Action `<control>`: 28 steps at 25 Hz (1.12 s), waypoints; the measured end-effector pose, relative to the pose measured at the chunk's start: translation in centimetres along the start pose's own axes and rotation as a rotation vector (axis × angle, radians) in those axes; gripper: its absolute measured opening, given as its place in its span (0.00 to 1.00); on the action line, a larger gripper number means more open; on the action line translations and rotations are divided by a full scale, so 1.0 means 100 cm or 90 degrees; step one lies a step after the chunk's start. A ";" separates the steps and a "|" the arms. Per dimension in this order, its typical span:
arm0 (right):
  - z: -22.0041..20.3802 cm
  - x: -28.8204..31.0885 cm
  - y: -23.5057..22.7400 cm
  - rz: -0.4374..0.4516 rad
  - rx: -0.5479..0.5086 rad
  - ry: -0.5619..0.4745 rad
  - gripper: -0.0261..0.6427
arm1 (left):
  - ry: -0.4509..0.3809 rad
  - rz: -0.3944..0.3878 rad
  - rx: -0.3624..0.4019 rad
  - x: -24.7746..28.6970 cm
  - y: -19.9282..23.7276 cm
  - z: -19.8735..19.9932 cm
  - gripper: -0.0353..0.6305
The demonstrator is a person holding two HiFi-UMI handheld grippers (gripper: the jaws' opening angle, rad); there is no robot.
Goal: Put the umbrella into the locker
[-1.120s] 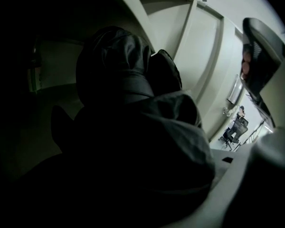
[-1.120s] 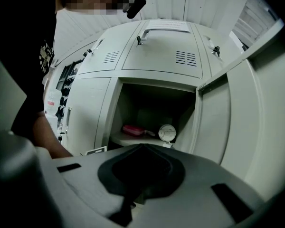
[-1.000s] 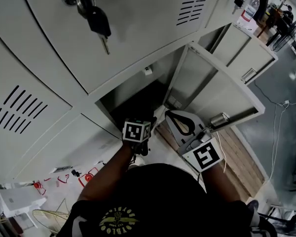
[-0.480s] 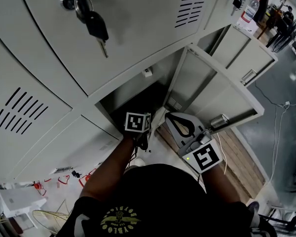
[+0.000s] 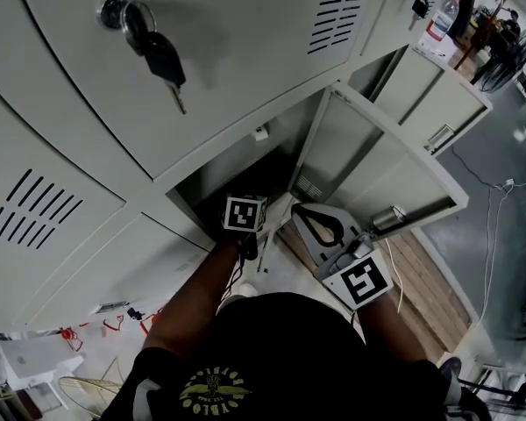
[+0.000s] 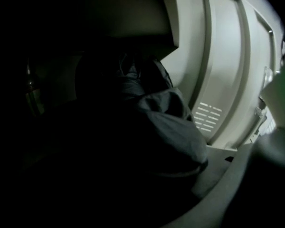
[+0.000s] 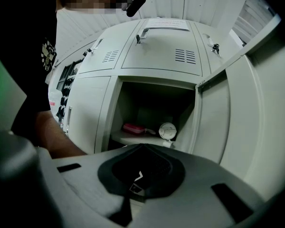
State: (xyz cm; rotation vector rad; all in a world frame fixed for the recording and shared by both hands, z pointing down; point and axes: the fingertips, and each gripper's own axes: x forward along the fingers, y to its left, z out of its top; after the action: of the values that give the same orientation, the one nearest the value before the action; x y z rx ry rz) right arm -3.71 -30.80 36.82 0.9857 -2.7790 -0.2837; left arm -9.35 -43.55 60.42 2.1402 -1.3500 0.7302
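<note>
Umbrella [image 6: 171,132]: a dark, folded bundle of fabric lying inside the open locker [image 5: 212,175], close in front of the left gripper's camera, with the vented inner face of the door [image 5: 377,160] pale beyond it. The left gripper [image 5: 245,214] reaches into the shadowed compartment. Its jaws have just been opening with the umbrella between them. The one jaw that shows, at lower right of the left gripper view, stands clear of the fabric; the other is lost in darkness. The right gripper [image 5: 300,210] is held outside the opening beside the door's edge, its jaws pressed together at the tips and holding nothing. A key [image 5: 158,58] hangs in the lock of the door above.
</note>
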 end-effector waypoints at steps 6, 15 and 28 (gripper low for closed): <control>-0.002 0.001 0.002 0.004 0.002 0.006 0.07 | 0.001 0.022 0.009 0.002 0.007 -0.001 0.59; -0.006 0.000 0.007 0.015 0.002 0.019 0.07 | 0.014 0.038 0.034 0.004 0.013 0.001 0.67; -0.013 0.004 0.011 0.022 0.007 0.033 0.07 | 0.014 0.047 0.038 0.002 0.014 0.000 0.69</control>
State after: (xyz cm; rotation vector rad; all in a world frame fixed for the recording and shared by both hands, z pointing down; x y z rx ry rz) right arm -4.38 -30.41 38.37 0.9333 -2.7499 -0.2341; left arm -10.57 -44.27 60.72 2.1327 -1.4182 0.8302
